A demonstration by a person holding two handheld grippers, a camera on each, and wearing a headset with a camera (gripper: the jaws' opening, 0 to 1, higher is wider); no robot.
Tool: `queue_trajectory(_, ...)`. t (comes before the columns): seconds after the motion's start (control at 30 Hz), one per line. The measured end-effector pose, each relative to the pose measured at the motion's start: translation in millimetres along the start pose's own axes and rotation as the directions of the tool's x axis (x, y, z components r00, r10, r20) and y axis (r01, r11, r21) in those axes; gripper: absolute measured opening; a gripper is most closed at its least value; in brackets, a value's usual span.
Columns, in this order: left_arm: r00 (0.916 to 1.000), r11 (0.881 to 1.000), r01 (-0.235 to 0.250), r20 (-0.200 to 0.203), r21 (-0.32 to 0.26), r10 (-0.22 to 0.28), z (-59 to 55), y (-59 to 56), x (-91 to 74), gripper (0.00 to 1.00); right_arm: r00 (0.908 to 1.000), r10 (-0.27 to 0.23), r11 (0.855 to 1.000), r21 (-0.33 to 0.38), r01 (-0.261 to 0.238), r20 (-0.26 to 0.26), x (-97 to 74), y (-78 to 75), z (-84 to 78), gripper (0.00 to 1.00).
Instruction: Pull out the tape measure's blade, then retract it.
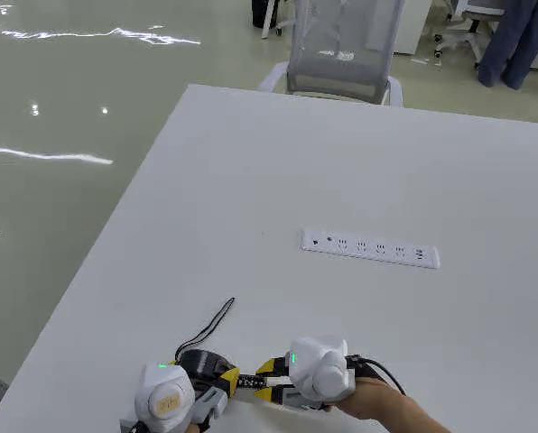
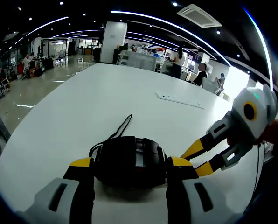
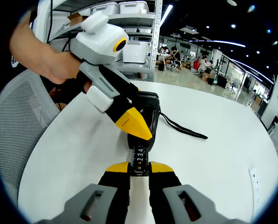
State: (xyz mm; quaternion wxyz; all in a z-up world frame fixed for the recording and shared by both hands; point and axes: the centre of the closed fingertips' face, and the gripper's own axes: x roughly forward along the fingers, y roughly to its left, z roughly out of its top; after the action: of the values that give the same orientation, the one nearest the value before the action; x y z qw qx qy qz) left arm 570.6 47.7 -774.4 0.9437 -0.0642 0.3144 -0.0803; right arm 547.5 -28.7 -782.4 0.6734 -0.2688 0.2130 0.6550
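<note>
A black tape measure [image 1: 206, 364] lies at the near edge of the white table [image 1: 341, 162], its wrist strap [image 1: 211, 325] trailing away from me. My left gripper [image 1: 218, 379] is shut on the case [image 2: 128, 159], one yellow-tipped jaw on each side [image 2: 129, 164]. A short length of the blade [image 3: 139, 157], printed with numerals, sticks out of the case [image 3: 147, 109]. On that blade my right gripper [image 3: 139, 168] is shut, close to the case mouth; in the head view it [image 1: 265, 381] sits just right of the case. It [image 2: 197, 158] also enters the left gripper view from the right.
A white power strip [image 1: 370, 248] lies mid-table beyond the grippers. A grey mesh chair [image 1: 341, 45] stands at the far edge. The table's left edge [image 1: 97, 244] drops to a glossy floor. A person's legs [image 1: 513, 36] show at far right.
</note>
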Motion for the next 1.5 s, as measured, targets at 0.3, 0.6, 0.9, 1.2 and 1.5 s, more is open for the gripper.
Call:
queue_trajectory(0.3,1.0000,1.000,0.002,-0.001,0.000,-0.002,0.6,-0.5,0.0,0.59,1.0000,0.000,1.000,0.001,0.000,0.001,2.2,-0.1,0.8,0.13)
queue_trajectory(0.6,1.0000,1.000,0.005,-0.001,0.000,-0.005,0.6,-0.1,0.1,0.59,1.0000,0.001,1.000,0.001,-0.001,0.002,4.4,-0.3,1.7,0.13)
queue_trajectory(0.9,1.0000,1.000,0.007,0.000,0.000,-0.007,1.0,-0.5,-0.2,0.59,1.0000,-0.001,1.000,0.005,0.001,0.003,7.5,-0.5,3.8,0.13)
queue_trajectory(1.2,0.9999,1.000,0.011,0.000,0.003,-0.011,1.5,-0.7,-0.4,0.59,1.0000,0.000,1.000,0.009,0.000,0.003,12.3,-0.6,4.3,0.13)
queue_trajectory(1.5,0.9999,1.000,0.014,0.001,-0.002,-0.014,0.4,0.7,1.4,0.59,1.0000,-0.003,1.000,0.016,0.003,0.000,15.8,-1.0,4.3,0.13)
